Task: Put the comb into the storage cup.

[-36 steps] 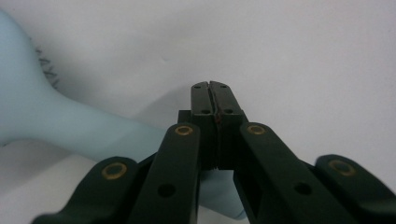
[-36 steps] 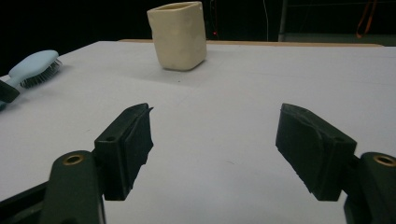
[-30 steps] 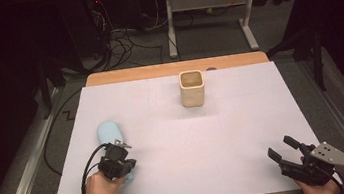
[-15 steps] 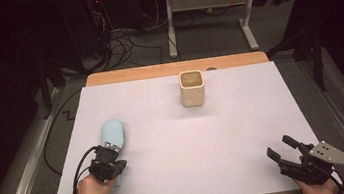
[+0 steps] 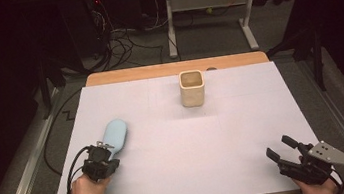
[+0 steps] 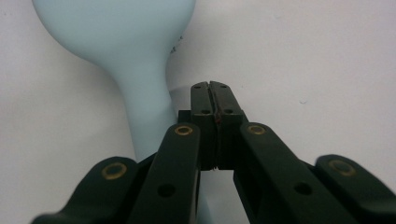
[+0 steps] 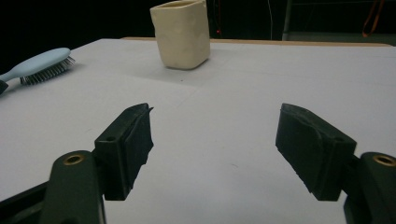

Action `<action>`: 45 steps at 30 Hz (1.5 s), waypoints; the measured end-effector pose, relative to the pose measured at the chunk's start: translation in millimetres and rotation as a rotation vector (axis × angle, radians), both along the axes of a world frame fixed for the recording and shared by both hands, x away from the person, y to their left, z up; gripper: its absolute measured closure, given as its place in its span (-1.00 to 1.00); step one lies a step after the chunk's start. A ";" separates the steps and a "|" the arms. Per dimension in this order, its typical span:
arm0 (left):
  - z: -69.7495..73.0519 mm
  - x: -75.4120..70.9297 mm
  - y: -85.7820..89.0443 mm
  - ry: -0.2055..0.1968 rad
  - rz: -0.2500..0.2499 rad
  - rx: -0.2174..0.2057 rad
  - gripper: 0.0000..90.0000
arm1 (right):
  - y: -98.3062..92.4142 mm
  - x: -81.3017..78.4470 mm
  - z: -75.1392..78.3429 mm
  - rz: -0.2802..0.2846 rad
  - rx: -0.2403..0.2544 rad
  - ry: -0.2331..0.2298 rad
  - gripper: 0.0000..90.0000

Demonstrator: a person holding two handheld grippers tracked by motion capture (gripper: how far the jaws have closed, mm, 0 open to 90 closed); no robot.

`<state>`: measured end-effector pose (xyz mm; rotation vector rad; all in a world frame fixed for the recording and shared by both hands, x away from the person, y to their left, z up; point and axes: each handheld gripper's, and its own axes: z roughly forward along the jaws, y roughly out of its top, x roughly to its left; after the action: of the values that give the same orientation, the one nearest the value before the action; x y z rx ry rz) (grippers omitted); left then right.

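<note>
Bench point(image 5: 246, 137): white sheet over a wooden top, whose bare edge shows along the 12 o'clock side; carries every item listed below.

Cup point(image 5: 192, 88): cream, square-mouthed holder standing upright near the 12 o'clock edge, well apart from both claws; in the right gripper view point(image 7: 181, 32) it stands beyond the open jaws, nothing visible inside.

Hairbrush point(image 5: 115, 133): pale blue, lying bristles-down at about 9 o'clock from the bench centre, head toward 12 o'clock, handle toward the person. The right gripper view point(image 7: 44, 65) shows its bristles resting on the sheet.

Left claw point(image 5: 102, 159): at about 7 o'clock, jaws shut fully on each other with nothing between them. In the left gripper view point(image 6: 213, 100) the closed tips lie just beside the brush handle point(image 6: 145, 116), to its right, not around it.

Right claw point(image 5: 283, 150): at about 5 o'clock, jaws parted wide and empty, low over bare sheet point(image 7: 212, 140).

Step in hand: judged to be the approach to the hairbrush; no grasp is made yet.

Next move: the left claw would need to open, shift across so that the handle sits between the pads, then close. The cup is the likely destination, so the handle should be held firmly enough to stand the brush upright.
</note>
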<state>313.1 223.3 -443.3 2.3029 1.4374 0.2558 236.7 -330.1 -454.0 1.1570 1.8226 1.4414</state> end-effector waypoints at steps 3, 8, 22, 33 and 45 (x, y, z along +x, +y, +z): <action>0.4 0.4 -0.1 0.001 -0.005 -0.006 0.97 | -0.2 0.2 -0.1 0.003 0.001 0.001 -0.38; 4.8 0.5 -0.9 -0.011 -0.014 -0.053 0.80 | 0.0 0.3 -0.2 0.002 0.001 0.003 -0.38; 31.1 -4.0 -0.5 -0.118 0.000 -0.099 0.08 | -0.2 0.1 0.0 0.003 -0.002 -0.004 -0.38; 30.9 0.2 15.9 -0.116 0.075 -0.078 -0.08 | -0.1 0.2 0.0 0.000 -0.002 -0.003 -0.38; 9.9 10.7 19.8 -0.044 0.114 -0.035 -0.14 | 0.1 0.6 -0.3 0.002 -0.005 -0.001 -0.38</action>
<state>323.8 243.1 -433.4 2.1776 1.5409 0.3105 237.3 -329.9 -454.2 1.1523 1.8261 1.4377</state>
